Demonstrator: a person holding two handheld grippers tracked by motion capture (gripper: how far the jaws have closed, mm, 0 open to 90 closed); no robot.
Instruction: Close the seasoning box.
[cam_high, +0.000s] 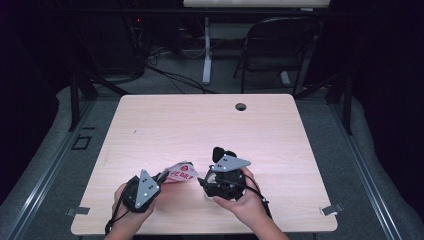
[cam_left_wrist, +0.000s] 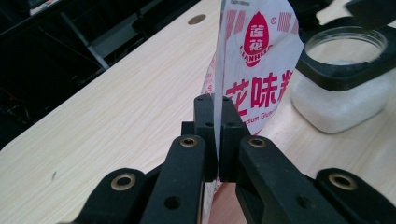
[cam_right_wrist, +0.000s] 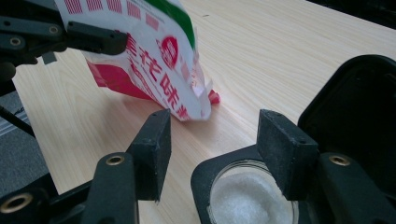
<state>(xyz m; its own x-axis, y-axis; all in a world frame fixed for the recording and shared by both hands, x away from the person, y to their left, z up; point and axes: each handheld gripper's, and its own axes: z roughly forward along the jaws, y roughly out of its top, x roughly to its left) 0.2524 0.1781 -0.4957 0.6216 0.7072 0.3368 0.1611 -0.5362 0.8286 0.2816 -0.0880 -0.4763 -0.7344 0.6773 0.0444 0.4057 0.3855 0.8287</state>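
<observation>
A red-and-white seasoning packet (cam_high: 181, 172) with Chinese print hangs tilted just above the table near its front edge. My left gripper (cam_high: 160, 178) is shut on the packet's edge (cam_left_wrist: 254, 56), with the thin film pinched between the jaws of that gripper (cam_left_wrist: 215, 112). Right of it stands a clear jar (cam_left_wrist: 345, 84) of white powder with a black collar; its hinged black lid (cam_right_wrist: 359, 107) stands open. My right gripper (cam_right_wrist: 212, 140) is open just above the jar's mouth (cam_right_wrist: 247, 196), nothing between its pads. The packet's lower corner (cam_right_wrist: 196, 107) hangs a short way from the jar.
The wooden table (cam_high: 200, 125) has a round cable hole (cam_high: 241, 106) at the back. A folding chair (cam_high: 280, 45) and a desk leg (cam_high: 206, 50) stand beyond the far edge. Metal clips (cam_high: 331, 210) sit at the front corners.
</observation>
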